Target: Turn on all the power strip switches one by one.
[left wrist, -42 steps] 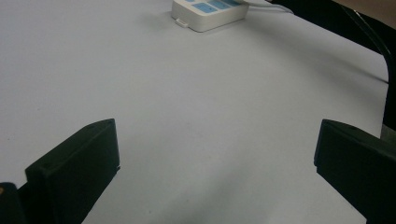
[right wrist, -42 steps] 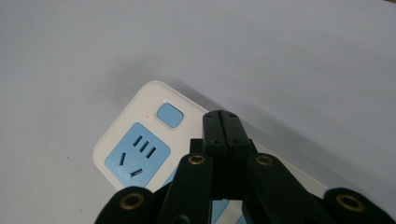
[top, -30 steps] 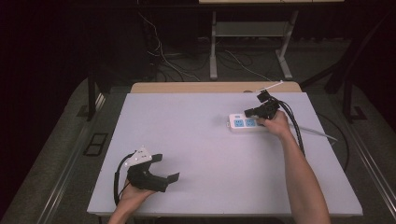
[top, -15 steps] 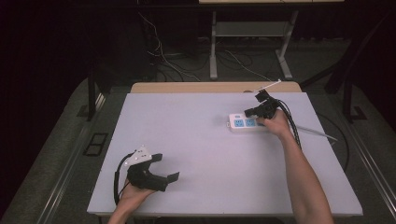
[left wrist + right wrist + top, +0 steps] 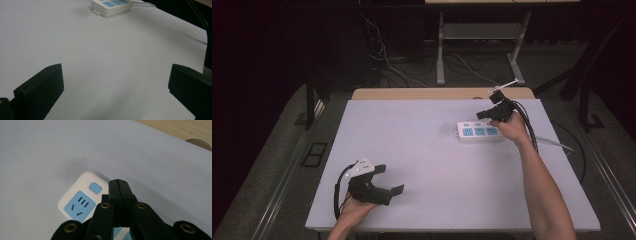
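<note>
Right gripper view: my right gripper (image 5: 119, 185), jaws pressed together on nothing, hovers beside the power strip's (image 5: 479, 132) switch (image 5: 95, 187) at the table's (image 5: 432, 150) far right, probably to press it; left gripper (image 5: 387, 179) rests wide open, empty, near edge.

1. Left gripper (image 5: 115, 87) low over white table (image 5: 75, 37); jaws wide apart, nothing btwn them.
2. White power strip (image 5: 111, 6) w/ blue sockets at top edge, well apart from jaws.
3. Dark cable (image 5: 202, 25) crosses upper right corner, past table edge.
</note>
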A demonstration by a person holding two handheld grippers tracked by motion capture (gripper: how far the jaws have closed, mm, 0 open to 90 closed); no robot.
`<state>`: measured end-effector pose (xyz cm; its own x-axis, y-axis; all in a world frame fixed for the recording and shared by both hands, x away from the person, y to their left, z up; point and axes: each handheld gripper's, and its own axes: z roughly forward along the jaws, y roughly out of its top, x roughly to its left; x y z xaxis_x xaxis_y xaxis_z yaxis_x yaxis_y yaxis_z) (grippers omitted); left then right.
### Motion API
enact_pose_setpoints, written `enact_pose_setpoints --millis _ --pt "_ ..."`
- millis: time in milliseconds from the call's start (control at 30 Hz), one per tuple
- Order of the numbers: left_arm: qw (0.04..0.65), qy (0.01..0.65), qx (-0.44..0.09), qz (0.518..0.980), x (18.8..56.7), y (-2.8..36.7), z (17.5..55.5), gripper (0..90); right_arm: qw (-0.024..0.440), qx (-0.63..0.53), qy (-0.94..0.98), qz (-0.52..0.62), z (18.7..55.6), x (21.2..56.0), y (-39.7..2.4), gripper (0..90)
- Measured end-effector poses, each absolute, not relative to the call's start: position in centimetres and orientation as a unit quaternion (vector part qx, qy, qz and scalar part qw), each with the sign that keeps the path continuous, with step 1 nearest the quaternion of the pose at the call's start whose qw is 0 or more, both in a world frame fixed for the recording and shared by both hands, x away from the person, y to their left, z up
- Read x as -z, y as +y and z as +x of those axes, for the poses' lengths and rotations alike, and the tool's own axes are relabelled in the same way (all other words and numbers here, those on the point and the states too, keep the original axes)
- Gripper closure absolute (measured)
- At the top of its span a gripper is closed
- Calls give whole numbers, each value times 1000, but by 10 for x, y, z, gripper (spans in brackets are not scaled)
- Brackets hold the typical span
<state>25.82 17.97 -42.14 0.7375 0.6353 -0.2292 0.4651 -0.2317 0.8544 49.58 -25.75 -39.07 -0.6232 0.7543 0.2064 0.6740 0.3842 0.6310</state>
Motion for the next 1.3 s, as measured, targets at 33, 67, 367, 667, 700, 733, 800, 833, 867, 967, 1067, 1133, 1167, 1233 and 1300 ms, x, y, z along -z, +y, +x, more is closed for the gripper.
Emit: enact_pose_setpoints --millis 33,67,367,667,700,733,800,833,867,967,1067,1133,1167,1233,1300 --pt "510 353 -83 780 421 180 258 0 58 -352 828 432 496 389 -259 900" --pt "510 353 -83 780 421 180 258 0 59 -353 827 433 496 387 -260 900" --pt "510 353 -83 780 422 179 259 0 69 -357 817 447 493 375 -281 900" --pt "509 354 -83 780 422 179 259 0 63 -360 811 458 493 377 -295 900" --pt "509 354 -83 780 422 179 259 0 64 -360 811 457 494 378 -296 900" --pt "509 354 -83 780 422 179 259 0 63 -358 811 458 494 379 -296 900" --pt "509 354 -84 780 422 180 259 0 61 -357 810 461 494 380 -296 900" --pt "510 353 -83 780 422 180 259 0 60 -355 811 462 494 381 -297 900" --pt "510 354 -84 779 421 180 258 0 59 -352 812 461 495 383 -297 900" --pt "511 354 -85 779 421 181 258 0 55 -342 815 464 495 389 -297 900" --pt "511 354 -85 779 421 180 258 0 52 -339 814 468 494 395 -299 900" --pt "510 354 -84 779 421 180 258 0 49 -338 813 472 494 399 -300 900" --pt "510 354 -84 779 422 180 259 0 47 -337 812 474 494 401 -300 900" --pt "510 354 -84 780 422 180 258 0 46 -335 812 475 495 403 -300 900" --pt "510 354 -84 779 422 180 259 0 46 -335 813 474 495 405 -300 900"
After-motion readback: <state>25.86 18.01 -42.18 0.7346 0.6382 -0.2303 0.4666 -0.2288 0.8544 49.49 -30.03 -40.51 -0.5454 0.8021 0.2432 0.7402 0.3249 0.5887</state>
